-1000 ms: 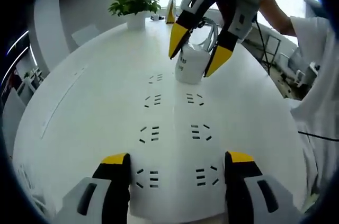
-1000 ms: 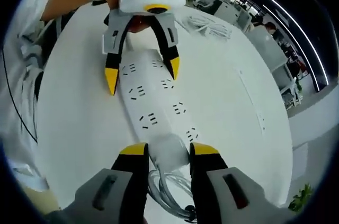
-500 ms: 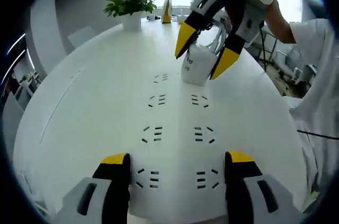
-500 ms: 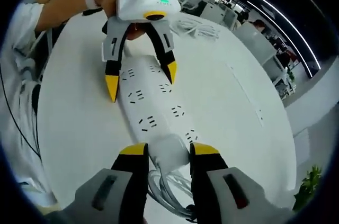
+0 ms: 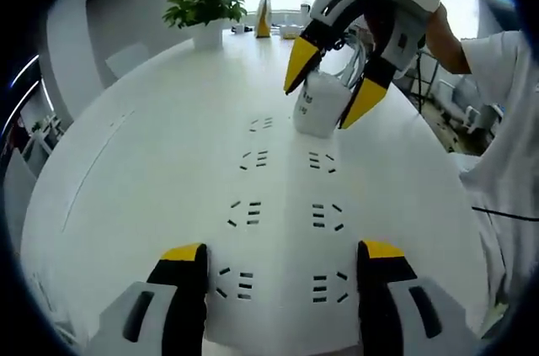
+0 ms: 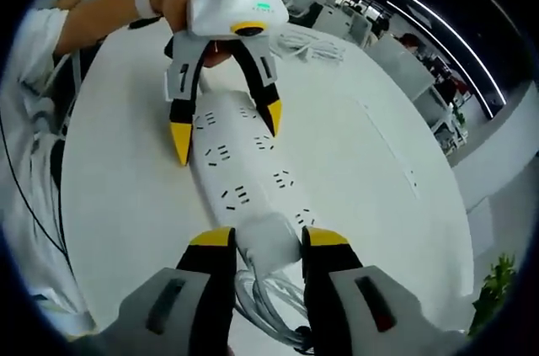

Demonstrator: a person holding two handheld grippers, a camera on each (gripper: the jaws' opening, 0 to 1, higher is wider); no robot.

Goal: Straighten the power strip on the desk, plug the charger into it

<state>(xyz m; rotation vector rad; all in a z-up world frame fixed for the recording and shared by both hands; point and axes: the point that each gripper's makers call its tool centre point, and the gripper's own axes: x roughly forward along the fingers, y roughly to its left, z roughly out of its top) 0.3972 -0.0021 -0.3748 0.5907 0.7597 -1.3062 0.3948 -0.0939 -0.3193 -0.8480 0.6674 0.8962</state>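
Right gripper (image 6: 262, 242) grasps the charger (image 6: 268, 242); left gripper (image 5: 280, 257) released over power strip (image 5: 282, 213); print unreadable

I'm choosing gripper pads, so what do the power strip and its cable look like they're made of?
The power strip looks like hard moulded plastic, white and smooth with a slight sheen, its sockets cut as crisp dark slots. The cable coiled at its end looks like flexible rubber or PVC sheathing, pale grey-white, since it bends in loose loops. The right gripper clamps the strip's end.
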